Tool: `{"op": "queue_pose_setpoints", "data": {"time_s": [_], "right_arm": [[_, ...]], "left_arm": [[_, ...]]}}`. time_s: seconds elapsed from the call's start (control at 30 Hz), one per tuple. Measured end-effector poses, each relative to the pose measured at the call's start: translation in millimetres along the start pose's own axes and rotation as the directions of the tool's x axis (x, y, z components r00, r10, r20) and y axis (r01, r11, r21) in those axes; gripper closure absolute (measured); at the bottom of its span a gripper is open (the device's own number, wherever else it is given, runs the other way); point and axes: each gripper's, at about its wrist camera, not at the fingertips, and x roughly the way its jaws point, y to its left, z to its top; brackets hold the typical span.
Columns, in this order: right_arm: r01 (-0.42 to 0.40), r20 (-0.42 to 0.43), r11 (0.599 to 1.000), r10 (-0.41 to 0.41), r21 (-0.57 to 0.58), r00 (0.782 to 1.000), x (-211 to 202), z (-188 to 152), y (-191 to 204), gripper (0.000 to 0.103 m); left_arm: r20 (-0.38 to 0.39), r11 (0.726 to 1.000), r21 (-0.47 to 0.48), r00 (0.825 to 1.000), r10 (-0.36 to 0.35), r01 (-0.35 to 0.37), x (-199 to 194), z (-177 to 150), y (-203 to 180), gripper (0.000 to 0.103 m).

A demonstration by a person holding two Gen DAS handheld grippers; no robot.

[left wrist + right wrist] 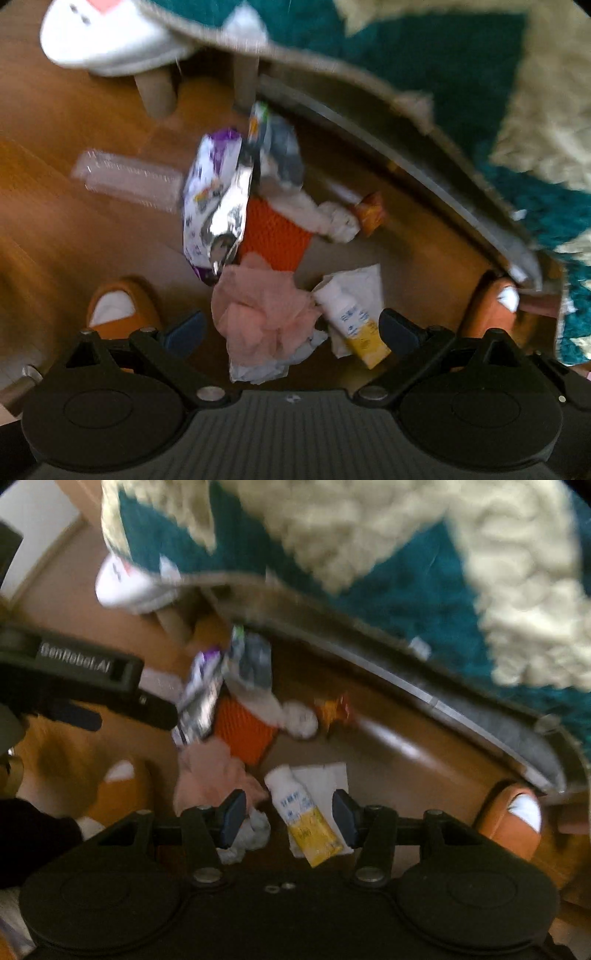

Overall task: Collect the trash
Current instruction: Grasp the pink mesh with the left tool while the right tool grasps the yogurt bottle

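Step in hand: approach over the litter on the wooden floor (74,221), nothing picked up yet, by the look of it.
Left gripper (291,328): jaws spread wide and empty, straddling the pink tissue (258,310) from above; pads clear of it.
Right gripper (290,818): jaws released, empty, framing the small bottle (303,819) without touching it.
Trash, location: heaped on the floor beside the edge of the teal and cream rug (424,55): silver and purple snack bag (218,206), orange mesh sleeve (275,236), crumpled white paper (340,221), small orange wrapper (371,212), clear plastic tray (125,177) well apart to one side.
Bottle, position: lying tilted on a white napkin (328,775), white cap pointing away, yellow end nearest the camera.
Doing it well, left: close low on the thick middle of the tissue so the soft wad bunches rather than slips; keep the fingers off the snack bag just beyond.
Doing it well, right: line the pads across the bottle's narrow width, not along its length; expect rolling on the napkin.
Hazard: orange slippers (118,314) on both sides of the pile, so little room for a sideways sweep.
Writing, gripper: "GenRobot.AI" in raised letters on the left gripper's body, seen in the right wrist view.
Writing, bottle: blue print on the label, too blurred to read.
Writing, snack bag: printed pattern only, nothing legible.
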Motion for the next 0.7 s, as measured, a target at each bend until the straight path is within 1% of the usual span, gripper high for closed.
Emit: {"op": "queue_pose_setpoints", "data": {"time_s": [0.07, 0.13, 0.27, 0.33, 0.43, 0.63, 0.7], "right_arm": [[-0.004, -0.04, 1.0, 0.003, -0.02, 0.999, 18.7, -1.8, -0.4, 0.051], [-0.009, -0.08, 0.999, 0.005, -0.046, 0.997, 38.1, -3.2, 0.3, 0.051], [-0.003, -0.151, 0.994, -0.014, -0.11, 0.988, 79.2, -6.4, 1.5, 0.051], [0.004, -0.191, 0.99, -0.031, -0.141, 0.981, 96.4, -9.3, 2.2, 0.051], [-0.004, -0.231, 0.987, -0.034, -0.163, 0.972, 117.8, -13.1, 0.5, 0.051], [-0.003, -0.262, 0.98, -0.05, -0.198, 0.964, 150.8, -17.8, -3.2, 0.051], [-0.009, -0.269, 0.981, -0.043, -0.192, 0.962, 157.9, -18.3, -5.1, 0.051]], "left_arm": [[-0.059, 1.0, -0.014, 0.998, 0.013, -0.014, 26.1, 1.8, 2.9, 0.002], [-0.119, 0.999, -0.031, 0.993, 0.02, -0.024, 50.9, 2.5, 4.7, 0.002], [-0.191, 0.997, -0.046, 0.98, 0.059, -0.069, 91.4, 1.6, 7.1, 0.002], [-0.211, 0.996, -0.046, 0.975, 0.063, -0.075, 106.7, 2.4, 8.2, 0.002], [-0.238, 0.995, -0.066, 0.97, 0.06, -0.078, 130.0, 4.7, 12.7, 0.002], [-0.287, 0.992, -0.116, 0.958, 0.01, -0.045, 167.2, 7.6, 18.7, 0.003], [-0.295, 0.991, -0.126, 0.956, 0.012, -0.051, 174.8, 7.0, 19.5, 0.003]]}}
